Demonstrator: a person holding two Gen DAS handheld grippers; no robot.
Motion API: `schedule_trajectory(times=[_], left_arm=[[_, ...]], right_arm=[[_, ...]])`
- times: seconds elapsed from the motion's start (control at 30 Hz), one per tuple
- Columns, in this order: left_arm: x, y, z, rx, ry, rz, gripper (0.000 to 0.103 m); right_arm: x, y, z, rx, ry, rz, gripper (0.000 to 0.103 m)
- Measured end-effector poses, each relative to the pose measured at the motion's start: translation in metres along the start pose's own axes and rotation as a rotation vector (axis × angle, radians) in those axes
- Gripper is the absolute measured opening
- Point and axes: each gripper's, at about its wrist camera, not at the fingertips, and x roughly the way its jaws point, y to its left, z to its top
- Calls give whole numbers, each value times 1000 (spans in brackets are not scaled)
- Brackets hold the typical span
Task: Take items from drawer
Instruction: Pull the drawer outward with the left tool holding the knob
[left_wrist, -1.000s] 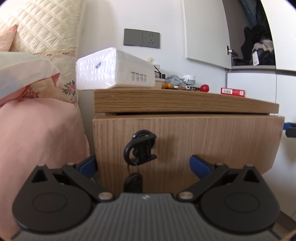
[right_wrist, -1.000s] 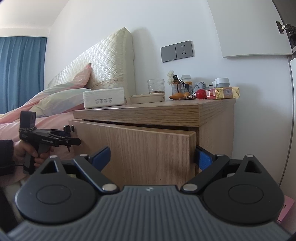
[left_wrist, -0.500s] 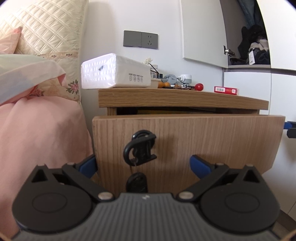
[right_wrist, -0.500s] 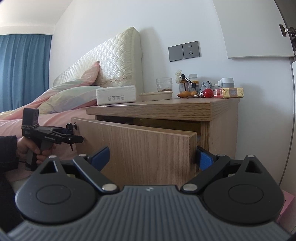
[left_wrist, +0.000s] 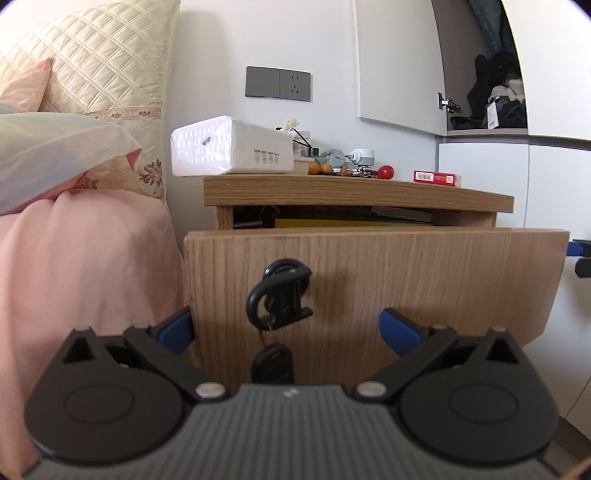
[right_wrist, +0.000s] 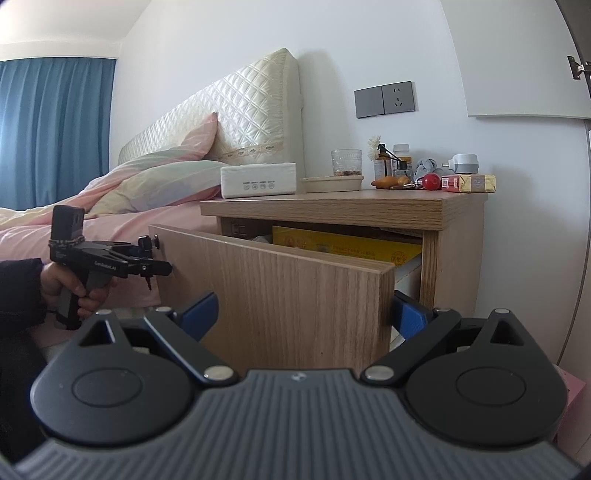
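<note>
The drawer (right_wrist: 280, 291) of the nightstand (right_wrist: 343, 205) stands partly pulled out, with a gap between its front panel and the top slab. The left tongs (left_wrist: 284, 325) are spread wide before the drawer front, their blue tips either side of the black key ring (left_wrist: 279, 295) hanging at the lock; whether a tip touches the wood is hard to tell. The right tongs (right_wrist: 303, 314) are also released, straddling the drawer front's right edge, one tip in front, the other behind beside the cabinet side.

Only the right view shows inside: a yellow box (right_wrist: 347, 247) lies at the top of the drawer, its lower part hidden by the panel. That view also shows the person's hand (right_wrist: 70, 286) gripping the left tool near the bed (right_wrist: 110, 225). On the nightstand's top, a white tissue pack (left_wrist: 229, 151) sits at the left edge, a red packet (left_wrist: 436, 178) near the right edge.
</note>
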Motion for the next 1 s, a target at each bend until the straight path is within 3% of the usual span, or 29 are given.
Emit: schedule_trajectory(times=[1.0], left_arm=[[-71, -16, -21, 13, 9, -1, 103]], right_arm=[[-56, 44, -6, -17, 50, 82, 101]])
